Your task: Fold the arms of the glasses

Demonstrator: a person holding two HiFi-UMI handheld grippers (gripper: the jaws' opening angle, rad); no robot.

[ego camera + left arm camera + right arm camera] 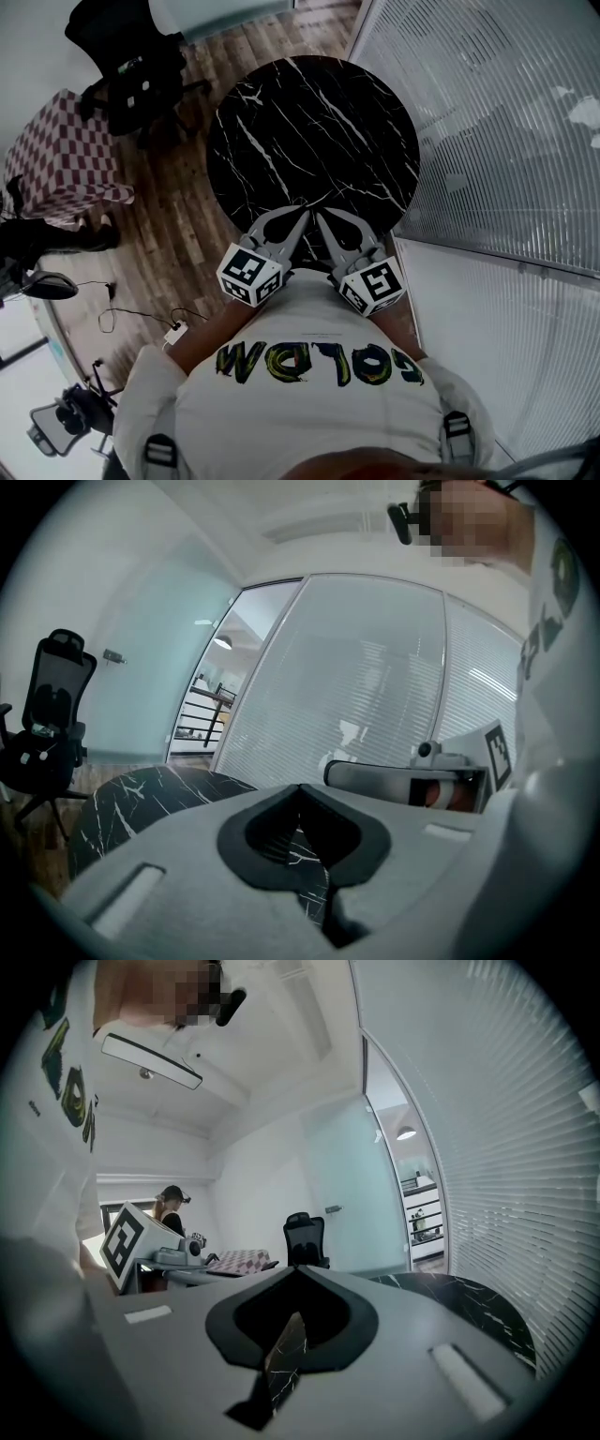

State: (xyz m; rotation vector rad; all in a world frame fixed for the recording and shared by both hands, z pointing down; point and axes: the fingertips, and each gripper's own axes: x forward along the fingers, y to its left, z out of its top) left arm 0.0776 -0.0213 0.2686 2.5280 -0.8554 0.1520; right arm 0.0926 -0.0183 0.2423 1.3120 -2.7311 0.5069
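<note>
The glasses cannot be made out in any of the three views, so their look and place cannot be told. What the head view shows is a round black surface point(309, 122) with white marble veining, its top bare where it can be seen, standing on a wooden floor point(178, 225) just beside a glass wall with ribbed blinds point(487, 122). The left hand-held gripper point(302, 214) and the right hand-held gripper point(320, 217) are held side by side over the near edge of that surface, their tips pointing toward each other and almost touching, close to the person's white shirt point(309, 394) with coloured lettering. Each carries its marker cube, the left one point(249, 274) and the right one point(375, 286), nearest the body. In the left gripper view the two jaws are pressed together at the tips with nothing between them; only the veined surface shows through the teardrop gap behind the tips. The right gripper view shows the same: jaws pressed together at the tips, nothing pinched. Well apart from the surface stand a black office chair point(141, 80) and a red-and-white checkered block point(61, 155), and thin cables point(141, 319) lie on the floor at the left.
</note>
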